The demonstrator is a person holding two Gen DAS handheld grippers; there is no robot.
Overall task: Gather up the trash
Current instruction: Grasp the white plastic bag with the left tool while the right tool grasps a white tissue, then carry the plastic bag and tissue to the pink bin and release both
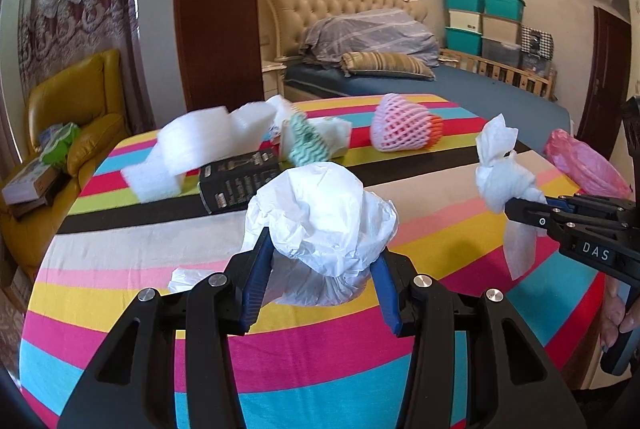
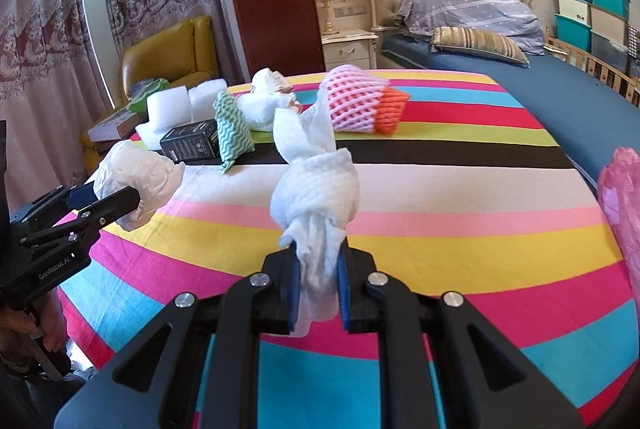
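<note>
1. The left gripper [image 1: 320,265] is clamped on a crumpled white plastic bag [image 1: 320,217], held above the near part of the table [image 1: 440,165], which wears a bright striped cloth. The bag bulges out past the blue pads, so the hold looks loose but sufficient.

2. The right gripper [image 2: 318,283] is clamped on a knotted white paper towel [image 2: 316,189], its jaws nearly together around the thin tail below the knot. It too is lifted clear of the cloth.

3. So two pieces of trash are in hand. No bin or trash bag is plainly visible in either view, so where they are meant to go cannot be told.

4. Much is still left on the table, all at the far side:
   - a pink foam fruit net [image 2: 354,105] with an orange one tucked against it, far centre;
   - a green-and-white wavy-patterned packet [image 2: 232,127], standing beside a black box [image 2: 192,143];
   - white foam blocks [image 2: 168,111] at the far left;
   - more crumpled white paper and wrappers [image 2: 264,101] behind the packet.

5. A pink plastic bag [image 2: 620,197] sits at the right edge of the table; whether it is trash or the collecting bag cannot be told.

6. Judged from this, the task is at an early to middle stage: two items are gripped, none is seen deposited, and at least five pieces wait to be gathered.
</note>
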